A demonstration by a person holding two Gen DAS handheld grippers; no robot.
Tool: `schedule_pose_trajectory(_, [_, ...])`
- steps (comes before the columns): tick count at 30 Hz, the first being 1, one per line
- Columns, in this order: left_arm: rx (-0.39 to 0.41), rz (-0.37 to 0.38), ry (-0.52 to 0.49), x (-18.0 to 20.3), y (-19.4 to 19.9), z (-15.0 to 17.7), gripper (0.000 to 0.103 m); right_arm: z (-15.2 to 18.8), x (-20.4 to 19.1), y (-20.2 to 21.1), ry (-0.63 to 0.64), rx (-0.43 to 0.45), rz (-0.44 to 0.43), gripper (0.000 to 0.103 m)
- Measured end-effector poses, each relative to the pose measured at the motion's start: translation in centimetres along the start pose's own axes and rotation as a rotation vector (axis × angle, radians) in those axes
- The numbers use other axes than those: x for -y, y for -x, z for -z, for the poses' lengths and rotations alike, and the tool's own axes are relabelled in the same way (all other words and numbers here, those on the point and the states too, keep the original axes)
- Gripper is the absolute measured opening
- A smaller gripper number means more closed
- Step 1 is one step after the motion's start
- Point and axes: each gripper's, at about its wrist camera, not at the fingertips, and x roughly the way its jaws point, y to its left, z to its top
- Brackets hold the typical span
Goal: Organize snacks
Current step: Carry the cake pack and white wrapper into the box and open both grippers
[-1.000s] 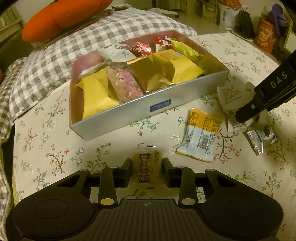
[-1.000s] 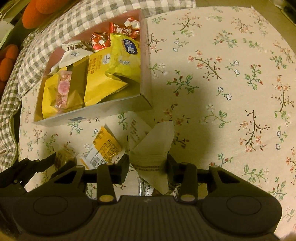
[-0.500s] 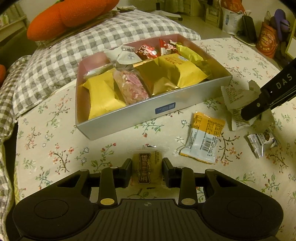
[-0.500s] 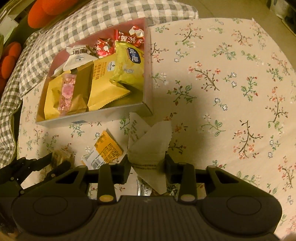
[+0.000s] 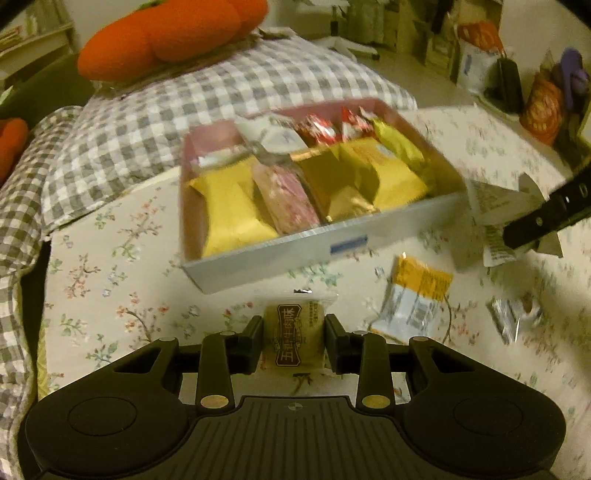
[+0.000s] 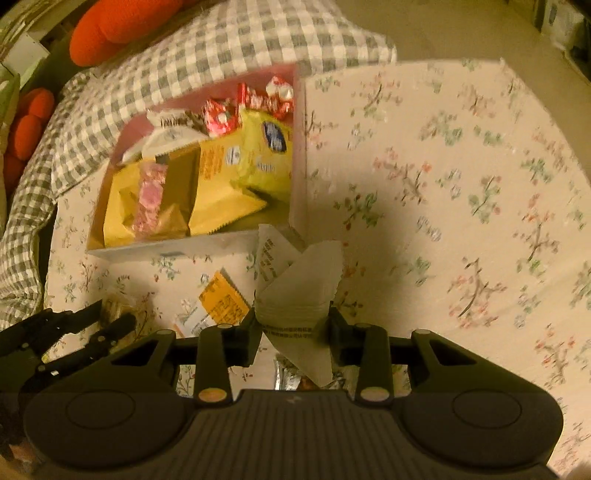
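so the left gripper (image 5: 293, 341) is clamped on a small tan snack packet (image 5: 295, 332) and the right gripper (image 6: 294, 325) pinches a white wrapper (image 6: 299, 291), both just short of the silver snack box (image 5: 317, 240) on the flowery tablecloth (image 6: 461, 184)

orange plush (image 5: 173, 33) | checked quilt (image 5: 155, 122) beneath | floral cloth (image 6: 443, 184)

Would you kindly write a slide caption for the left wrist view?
Left gripper holds a small brown-labelled snack above the floral tablecloth, facing the filled snack box.
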Motion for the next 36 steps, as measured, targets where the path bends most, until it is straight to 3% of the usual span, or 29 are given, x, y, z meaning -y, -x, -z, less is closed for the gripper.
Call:
schedule_pose_trajectory(5, [0.048,-0.036,0.039,-1.0,0.8,-1.0,0.032,-0.4,1.5,-0.5,-0.047,0.008,0.073,0.034])
schedule_pose_trajectory(13, [0.125,-0.007,0.089,-0.8,1.9,-3.5,0.032,-1.8,-0.1,2.2,-0.036,0.169,-0.006,0.034])
schedule_pose_trajectory(16, [0.145,-0.004,0.123,-1.3,1.8,-5.1,0.032,-2.7,-0.2,1.5,-0.050,0.181,-0.035,0.034])
schedule_pose_trajectory(19, [0.143,-0.016,0.133,-1.4,0.8,-6.8,0.032,-3.7,-0.4,0.6,-0.081,0.162,-0.050,0.034])
schedule_pose_trajectory(24, [0.146,0.007,0.188,-1.3,-1.9,-8.4,0.032,-5.7,-0.4,-0.2,-0.127,0.201,-0.075,0.034])
schedule_pose_trajectory(30, [0.149,0.016,0.187,-0.5,-5.0,-8.2,0.032,-7.9,-2.0,-1.6,-0.082,0.233,-0.073,0.034])
schedule_pose_trajectory(33, [0.162,-0.016,0.152,-0.5,-5.4,-8.1,0.032,-9.2,-2.7,-3.0,-0.094,0.240,-0.151,0.034])
schedule_pose_trajectory(36, [0.172,-0.001,0.159,-0.9,-5.6,-8.0,0.032,-9.4,-3.5,-4.8,-0.111,0.241,-0.251,0.034])
